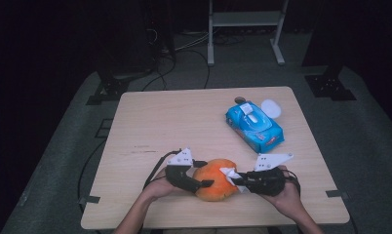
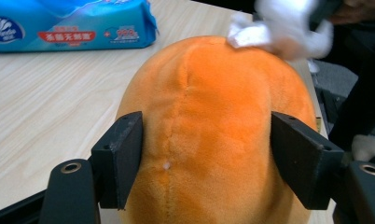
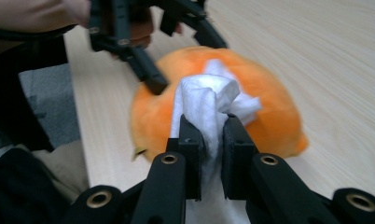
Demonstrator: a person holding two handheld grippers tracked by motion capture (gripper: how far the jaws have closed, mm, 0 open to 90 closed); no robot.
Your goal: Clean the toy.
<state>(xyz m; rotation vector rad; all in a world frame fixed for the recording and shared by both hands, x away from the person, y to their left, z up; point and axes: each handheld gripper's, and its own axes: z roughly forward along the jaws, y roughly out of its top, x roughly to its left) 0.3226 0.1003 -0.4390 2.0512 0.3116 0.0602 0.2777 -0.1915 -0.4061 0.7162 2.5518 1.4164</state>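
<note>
Nearest the camera in the high view, the person's two forearms enter from the near table edge, each hand carrying a gripper toward an orange plush toy [image 1: 215, 179] that lies on the wooden table [image 1: 150, 126] close to that near edge. Left gripper [image 1: 207, 184]: jaws set partway apart and pressed against both flanks of the toy, as the left gripper view confirms, where the plush bulges between the two black pads. Right gripper [image 1: 237, 185]: jaws nearly together, clamped on a crumpled white wipe [image 3: 212, 106] whose free end rests on the toy's top surface. Judged step: wiping the toy while it is braced. Risks: the soft plush may squirm out of the left jaws if the wiping stroke pushes sideways, since the hold deforms the filling instead of meeting anything firm; the wipe may drag through the right jaws or tear if it snags on the pile. Farther off, toward the far right, lies a blue wet-wipe pack [image 1: 255, 126], with a white round lid [image 1: 271, 108] just beyond it. Hard to make out: the toy's underside, any mark being cleaned, a small dark object behind the pack, and the dim floor and frame beyond the table.
</note>
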